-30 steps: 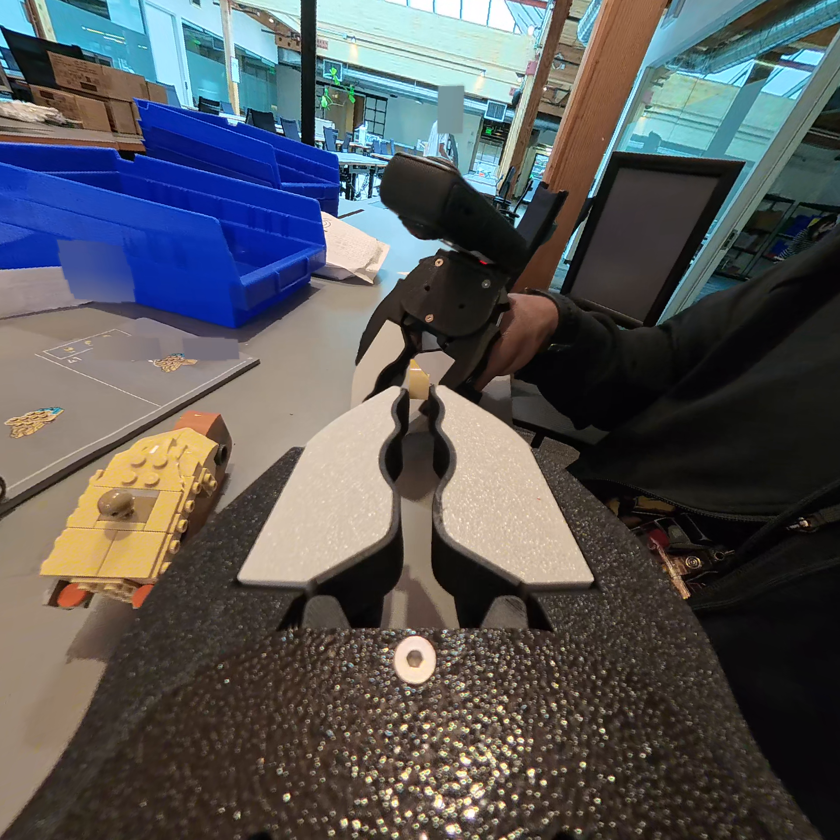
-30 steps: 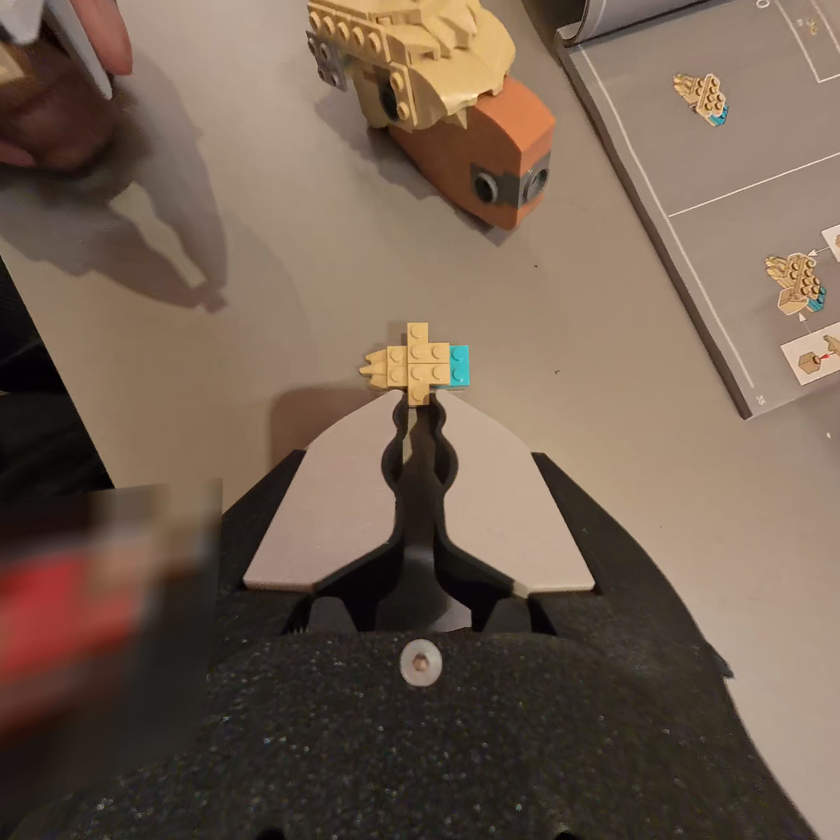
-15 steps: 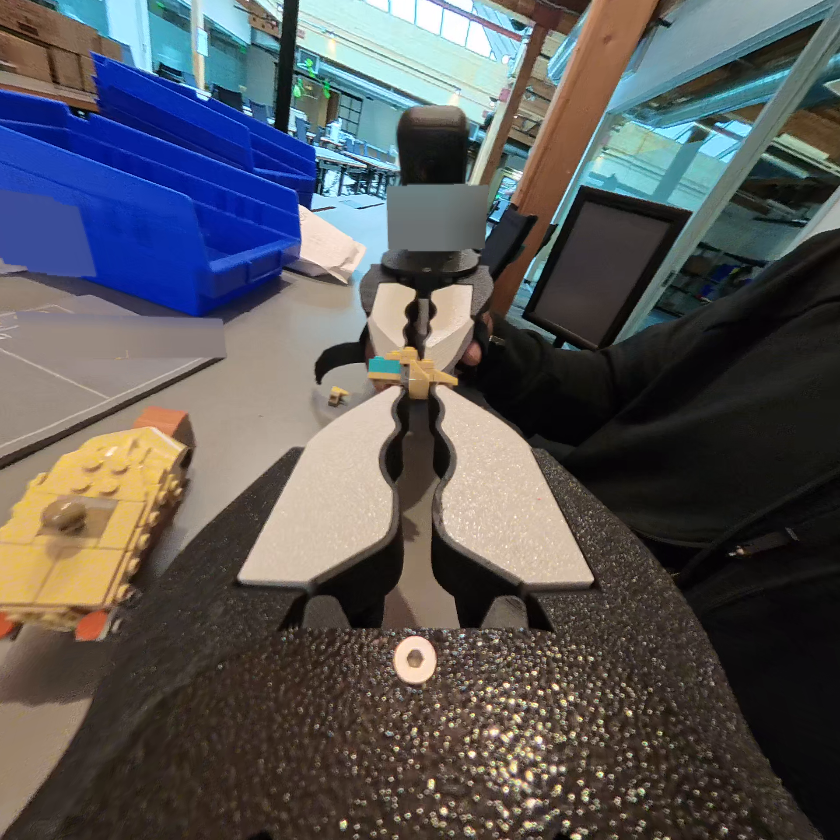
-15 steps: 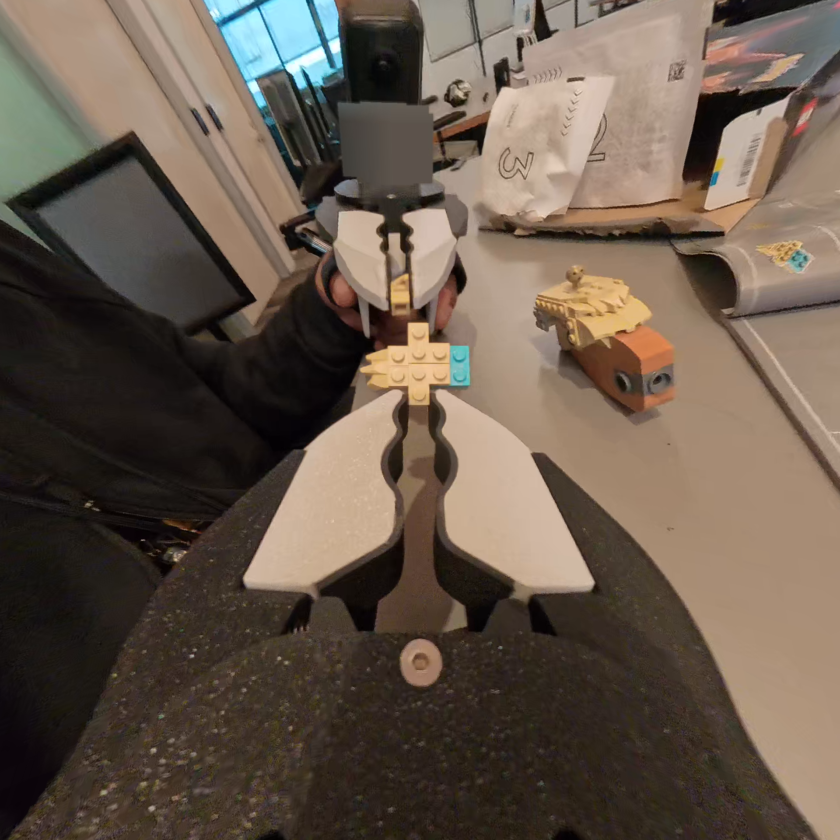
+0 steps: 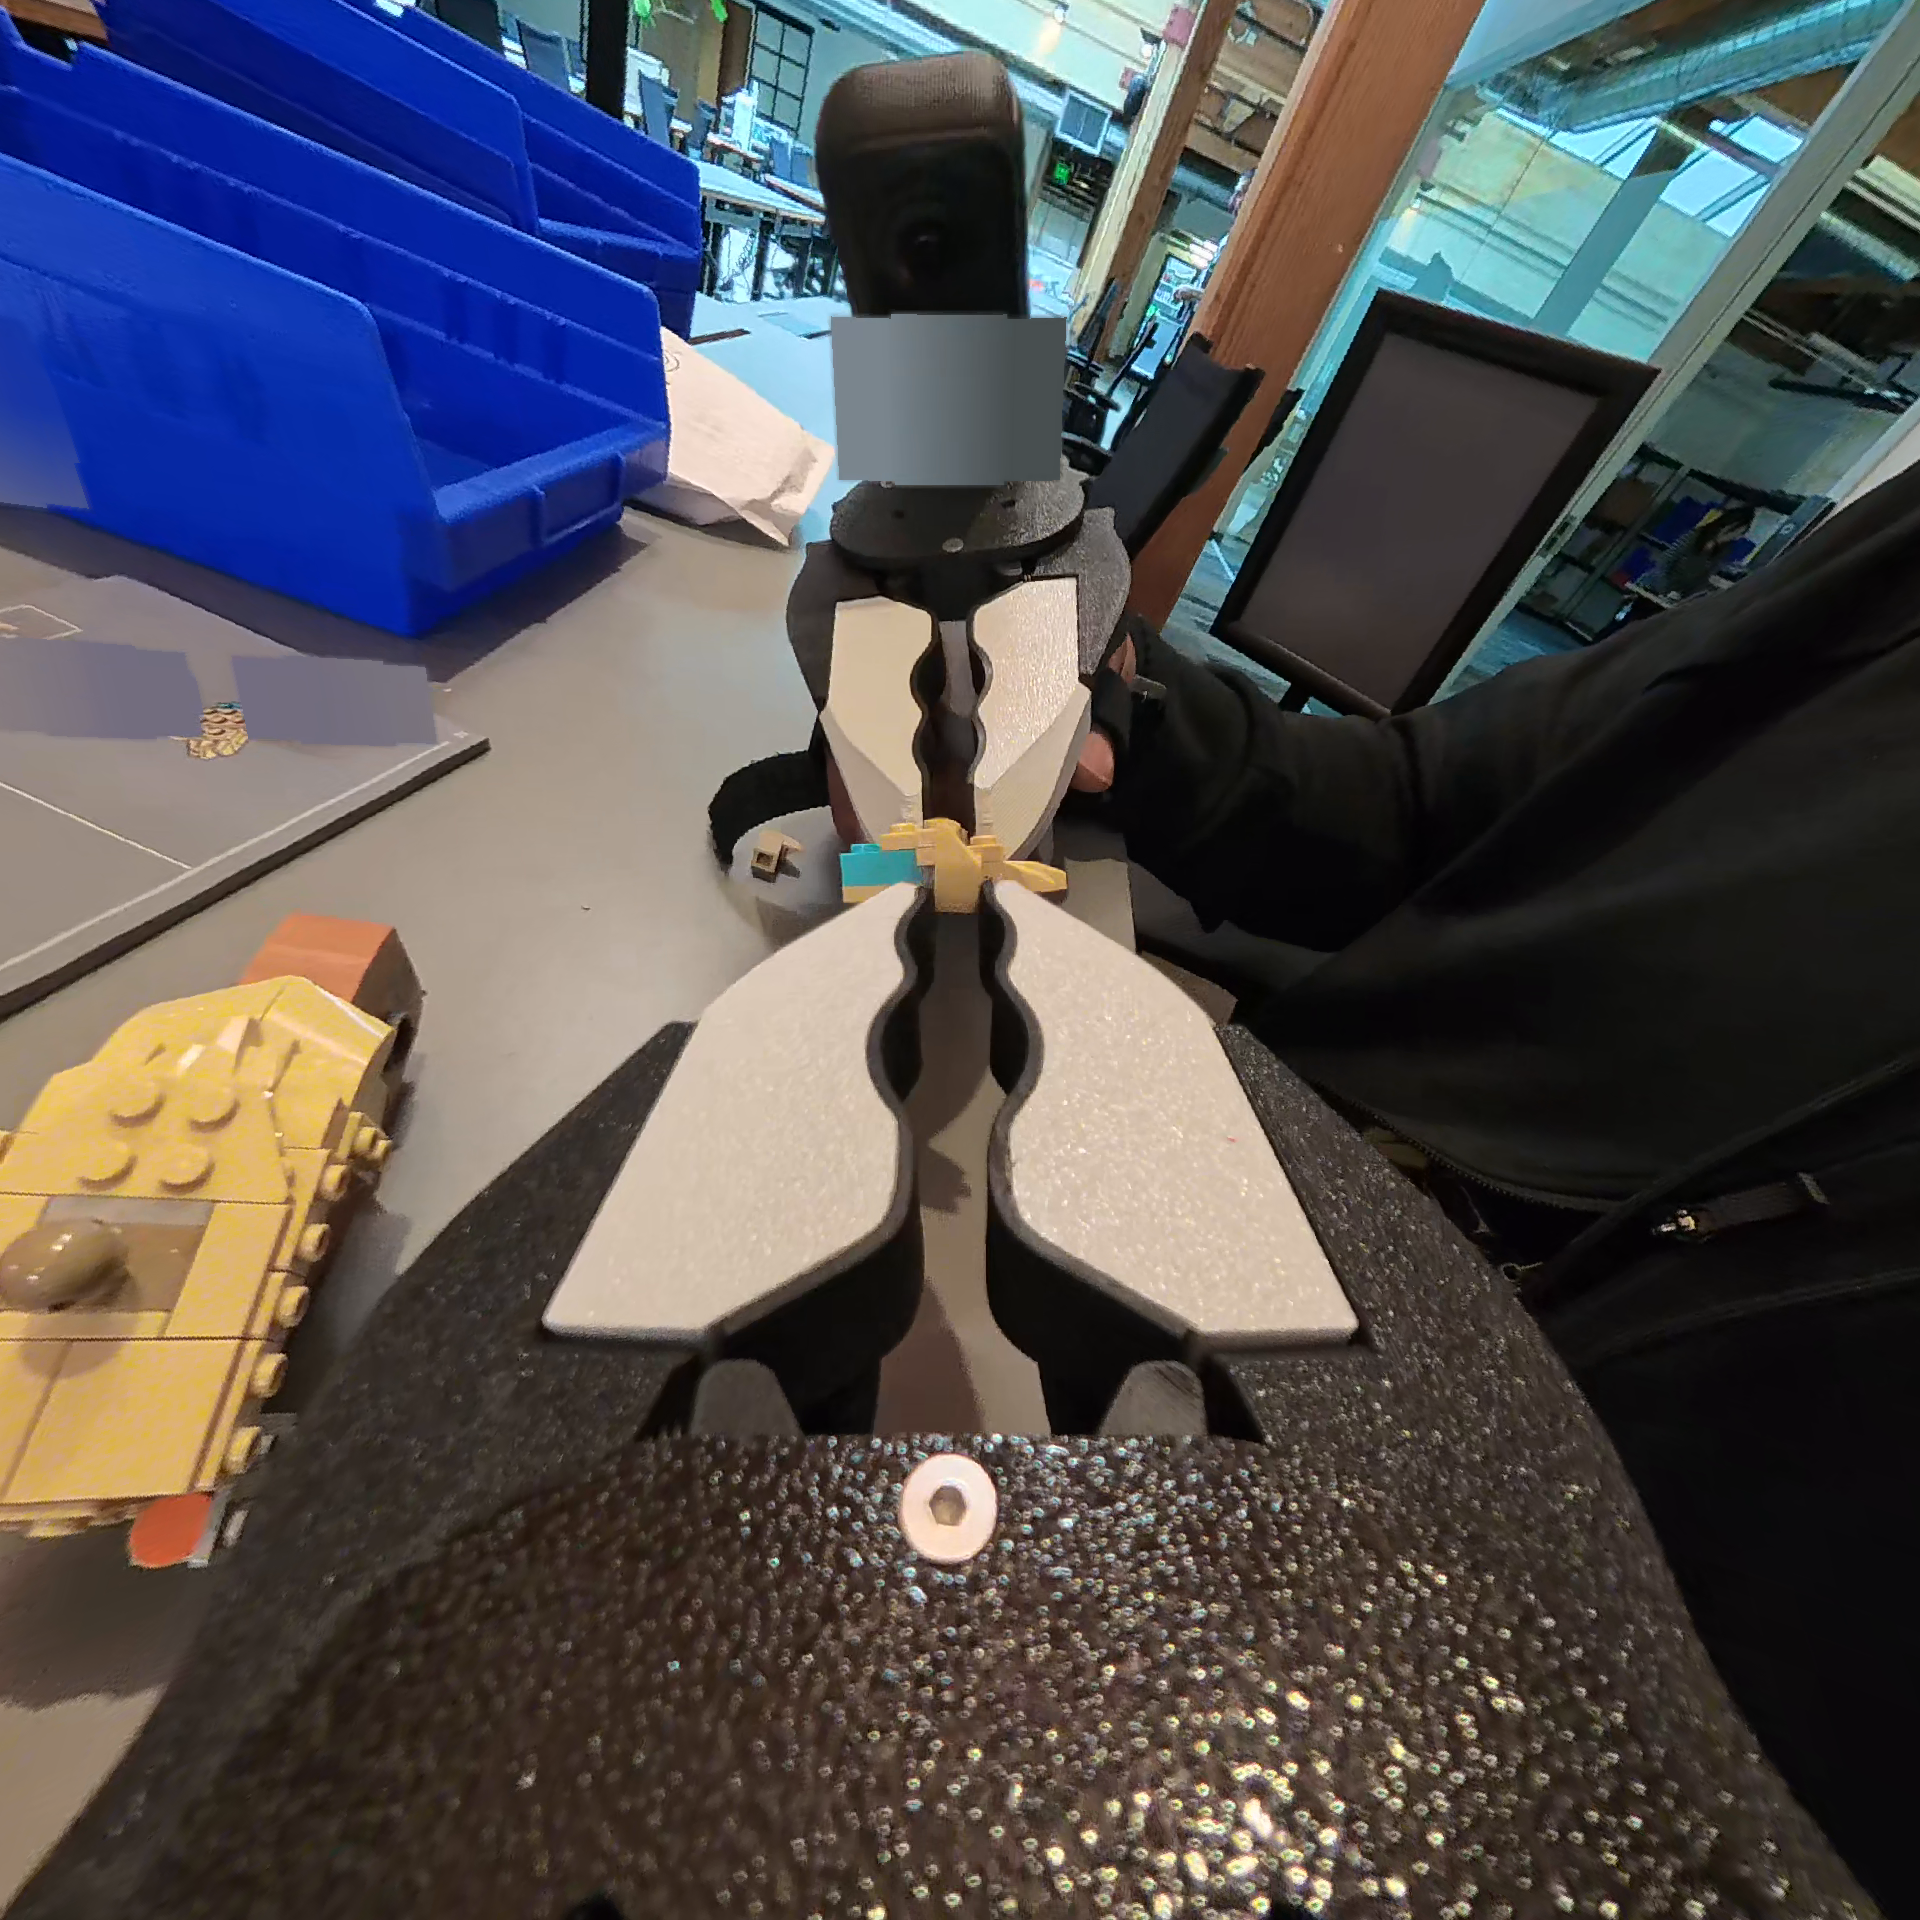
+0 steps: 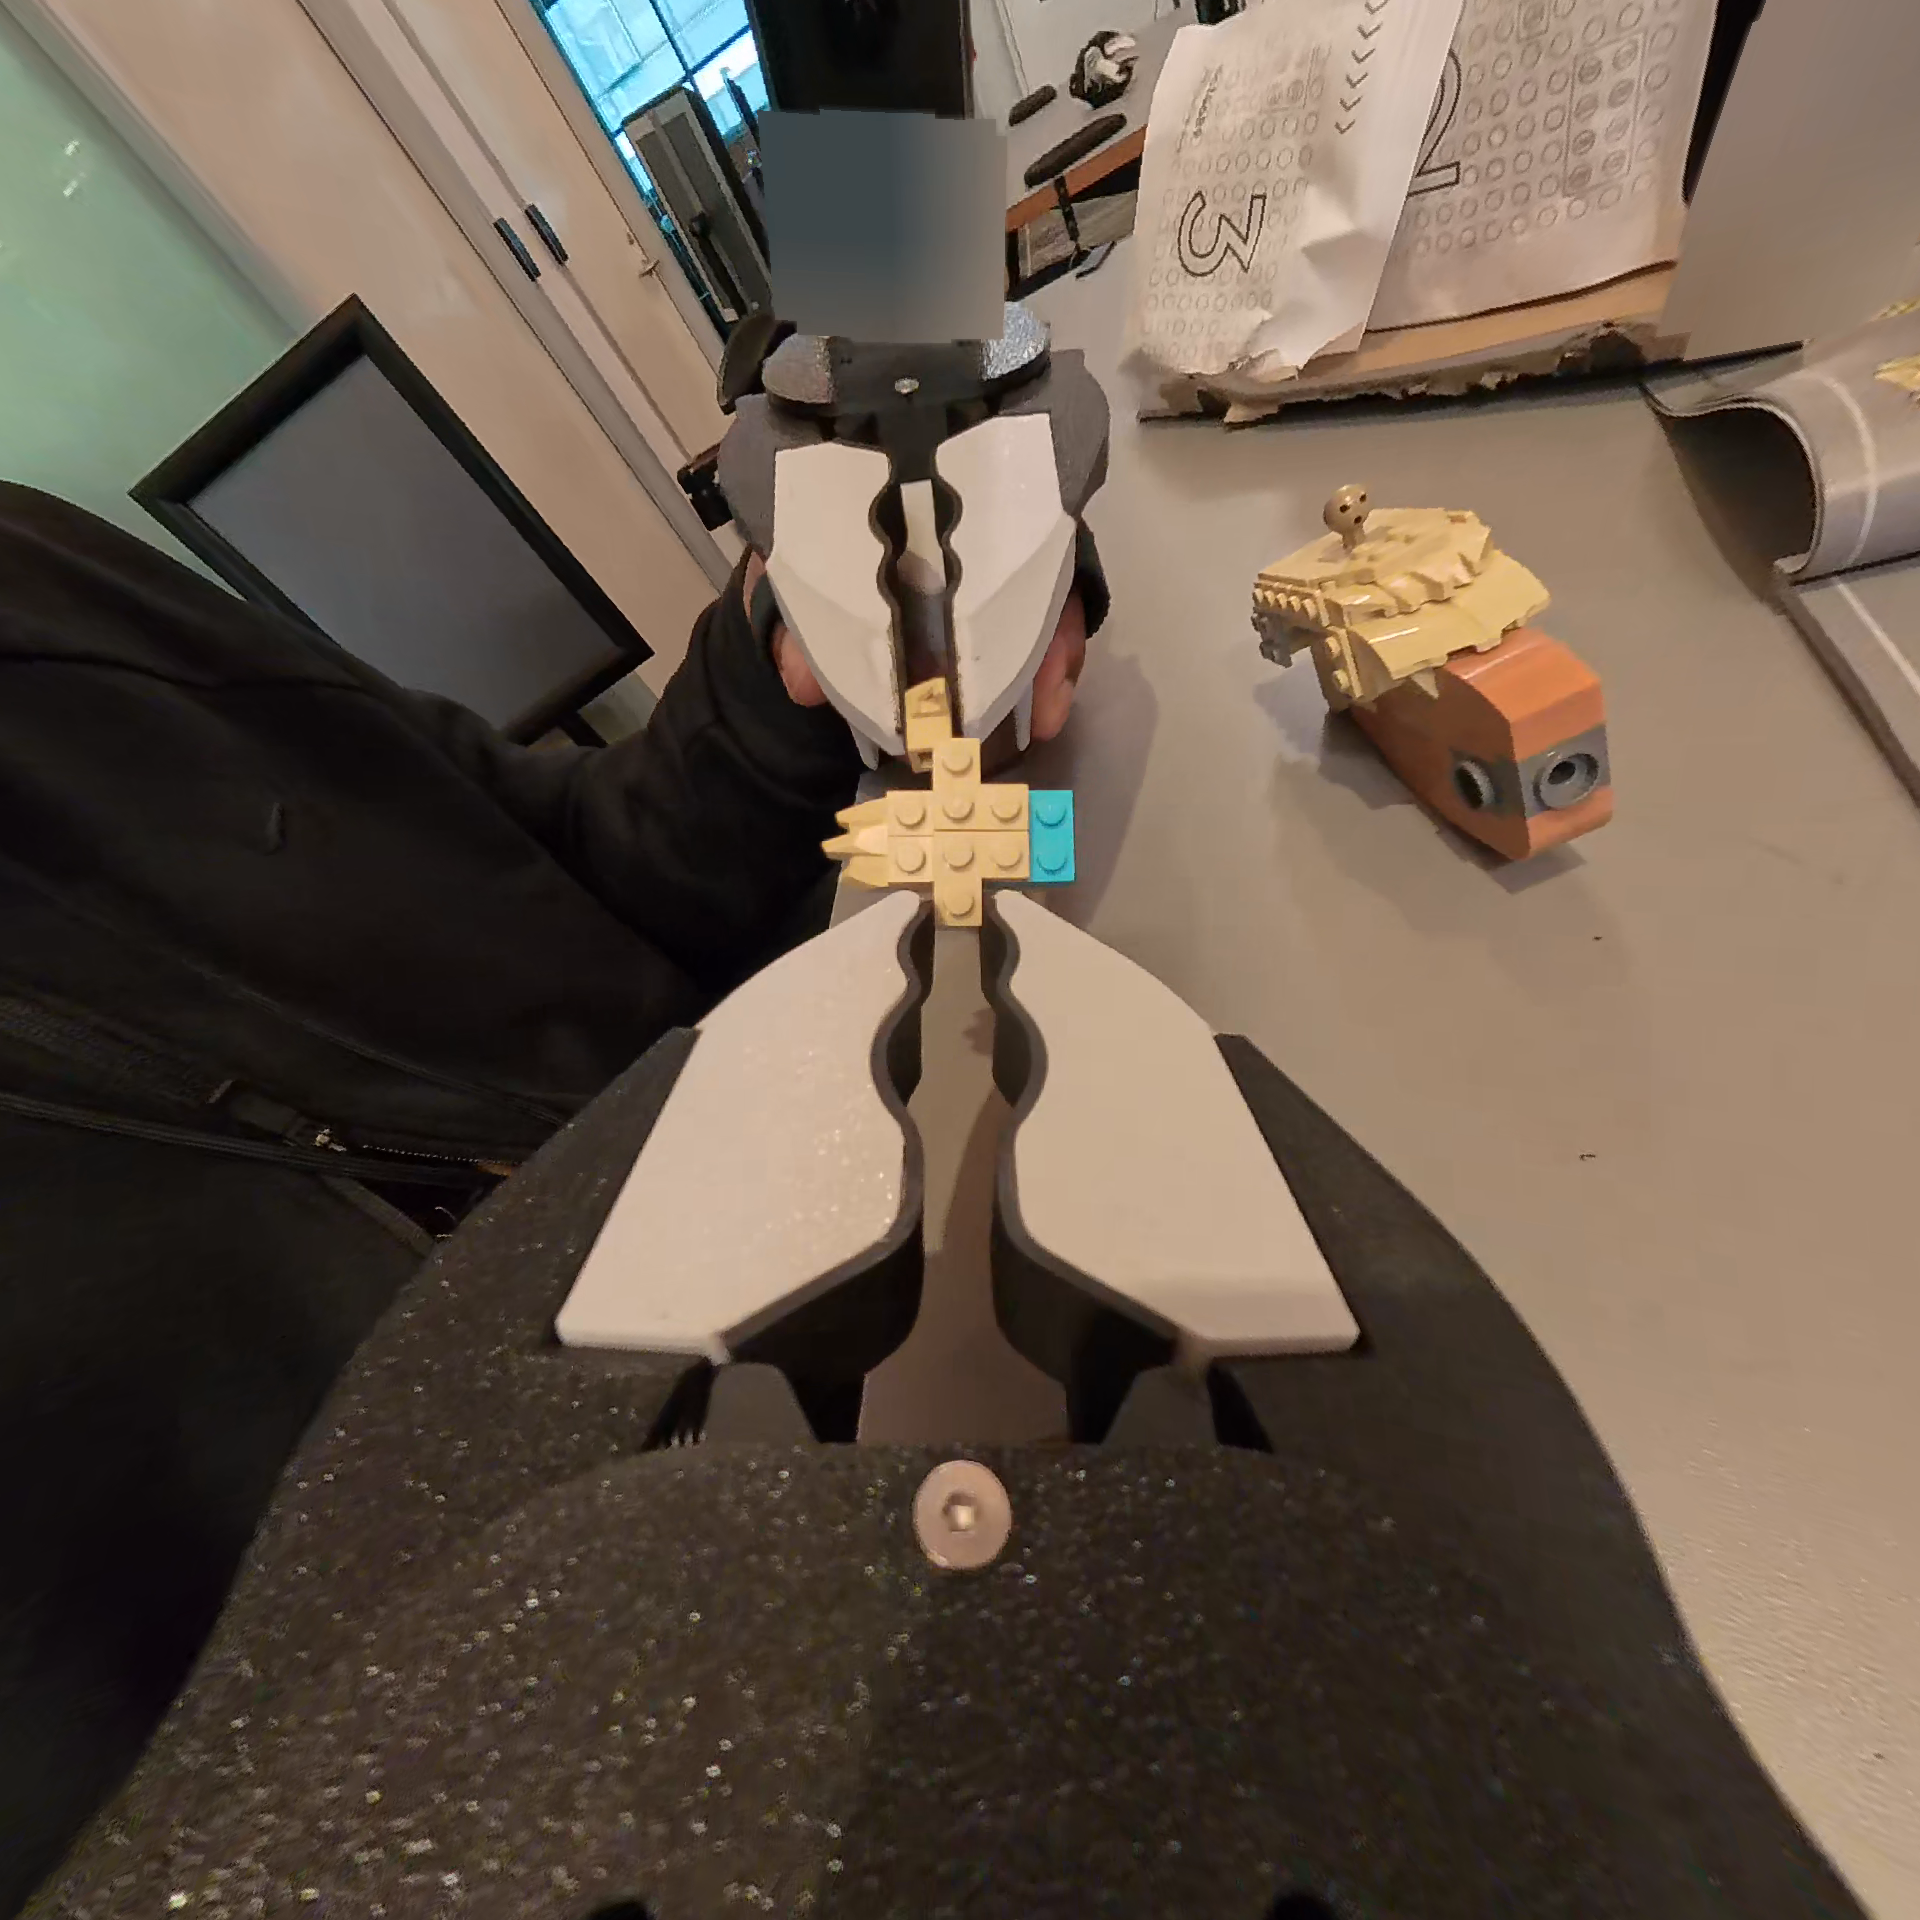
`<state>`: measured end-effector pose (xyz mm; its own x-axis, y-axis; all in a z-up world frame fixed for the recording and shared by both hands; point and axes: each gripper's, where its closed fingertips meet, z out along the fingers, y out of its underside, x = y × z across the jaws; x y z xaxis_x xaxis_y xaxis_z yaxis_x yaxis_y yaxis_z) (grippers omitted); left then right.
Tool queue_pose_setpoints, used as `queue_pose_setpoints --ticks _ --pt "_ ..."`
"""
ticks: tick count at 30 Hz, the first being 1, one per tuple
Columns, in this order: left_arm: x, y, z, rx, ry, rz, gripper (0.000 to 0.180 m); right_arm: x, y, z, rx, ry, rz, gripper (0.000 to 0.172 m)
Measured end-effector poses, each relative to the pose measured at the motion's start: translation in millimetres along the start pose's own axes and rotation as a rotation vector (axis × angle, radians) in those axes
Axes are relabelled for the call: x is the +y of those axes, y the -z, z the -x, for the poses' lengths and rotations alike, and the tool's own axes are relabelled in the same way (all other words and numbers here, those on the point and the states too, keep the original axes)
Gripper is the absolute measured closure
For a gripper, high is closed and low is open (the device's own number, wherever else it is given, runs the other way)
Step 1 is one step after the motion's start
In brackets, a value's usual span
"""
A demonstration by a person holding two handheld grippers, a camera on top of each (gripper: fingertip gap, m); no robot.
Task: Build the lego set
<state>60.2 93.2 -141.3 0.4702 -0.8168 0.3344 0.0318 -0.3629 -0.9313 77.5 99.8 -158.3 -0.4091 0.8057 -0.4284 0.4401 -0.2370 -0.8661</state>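
Observation:
My left gripper is shut on a small tan brick. My right gripper is shut on the lower arm of a flat, cross-shaped tan brick assembly with a teal plate on one end and tan spikes on the other. The two grippers face each other tip to tip above the grey table. The small tan brick touches the assembly's far arm. The left gripper shows in the right wrist view. The right gripper and the assembly show in the left wrist view.
A tan and brown brick model lies on the table. A small loose tan piece lies near the right gripper. Blue bins, a grey instruction booklet and paper bags stand around. A person's black sleeve is at the table's edge. Only a small space, under 4 cm, lies between the two pairs of fingers.
My right gripper swung up from pointing down at the table to face the left one, keeping the assembly. The two grippers closed in until the small brick met the assembly.

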Motion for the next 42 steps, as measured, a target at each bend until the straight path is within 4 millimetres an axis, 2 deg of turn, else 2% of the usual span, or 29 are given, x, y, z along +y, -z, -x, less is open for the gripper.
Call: queue_pose_setpoints --ticks 11,24,35,42 --pt "12 -1 4 -0.048 -0.019 0.084 0.173 4 -2 -1 -0.004 -0.016 0.027 0.164" --pt "16 -1 5 -0.044 0.026 0.11 0.173 9 -6 -1 -0.006 -0.027 0.073 0.164" --pt "28 0 3 -0.049 0.012 0.187 0.173 18 -10 0 -0.013 -0.023 0.149 0.164" --pt "41 -1 6 -0.084 -0.036 0.287 0.173 30 -13 -4 0.012 -0.017 0.256 0.164"
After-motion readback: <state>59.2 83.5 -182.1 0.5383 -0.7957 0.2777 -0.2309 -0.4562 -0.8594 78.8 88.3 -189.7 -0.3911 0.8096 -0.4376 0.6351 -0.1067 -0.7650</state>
